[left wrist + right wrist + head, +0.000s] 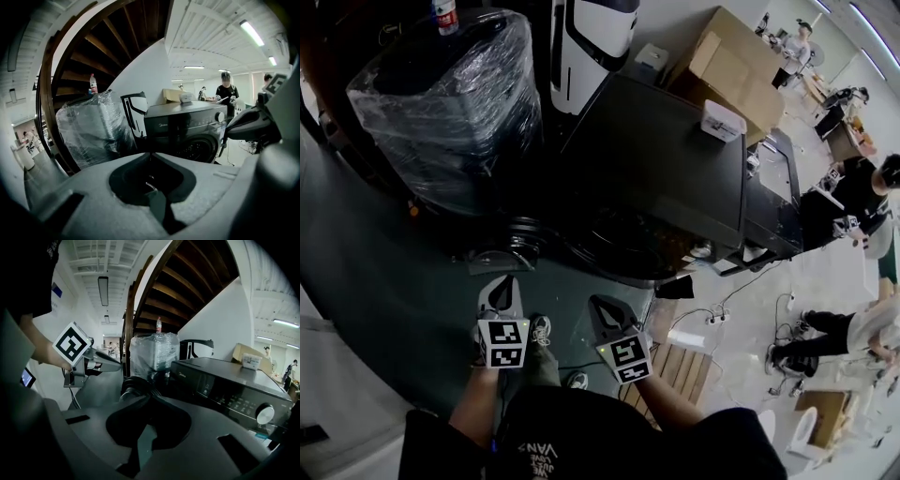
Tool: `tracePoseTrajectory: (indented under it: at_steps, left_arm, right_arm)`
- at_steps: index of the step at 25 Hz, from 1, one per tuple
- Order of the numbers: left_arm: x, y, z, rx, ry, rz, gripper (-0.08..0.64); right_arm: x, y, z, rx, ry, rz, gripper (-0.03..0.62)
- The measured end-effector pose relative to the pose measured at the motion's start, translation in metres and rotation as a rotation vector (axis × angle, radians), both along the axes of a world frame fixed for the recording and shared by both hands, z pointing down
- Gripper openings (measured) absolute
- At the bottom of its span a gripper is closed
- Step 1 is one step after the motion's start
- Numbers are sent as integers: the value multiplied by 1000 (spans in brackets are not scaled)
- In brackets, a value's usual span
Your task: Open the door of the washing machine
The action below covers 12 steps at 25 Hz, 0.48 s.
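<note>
My left gripper is clenched on nothing, the door just ahead looks already swung out, and my right gripper is likewise clamped empty short of the washing machine, so I'd hold both clear of the hinge.

The boxy metal washing machine is showing glossy black, its round knob gleaming silver. The left gripper and right gripper are wearing grey shells and white cubes patterned with black squares. The film-wrapped bundle is looking dark grey, the cardboard boxes tan.
</note>
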<state>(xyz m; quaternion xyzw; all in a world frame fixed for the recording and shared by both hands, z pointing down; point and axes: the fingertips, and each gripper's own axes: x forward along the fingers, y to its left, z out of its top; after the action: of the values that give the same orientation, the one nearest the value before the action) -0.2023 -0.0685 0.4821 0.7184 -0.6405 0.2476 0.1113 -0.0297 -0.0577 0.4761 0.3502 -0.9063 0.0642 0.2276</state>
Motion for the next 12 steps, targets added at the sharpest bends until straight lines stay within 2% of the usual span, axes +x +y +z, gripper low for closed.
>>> tracePoseTrajectory:
  at_steps: [6,12]
  left_arm:
    - [42,35,-18,24,-8,90,19]
    - [63,72,-27,37,-6,98,18]
  right_arm:
    - [34,29,-11,-27,-58,64,3]
    - [56,58,-17,-31,-77,83,3]
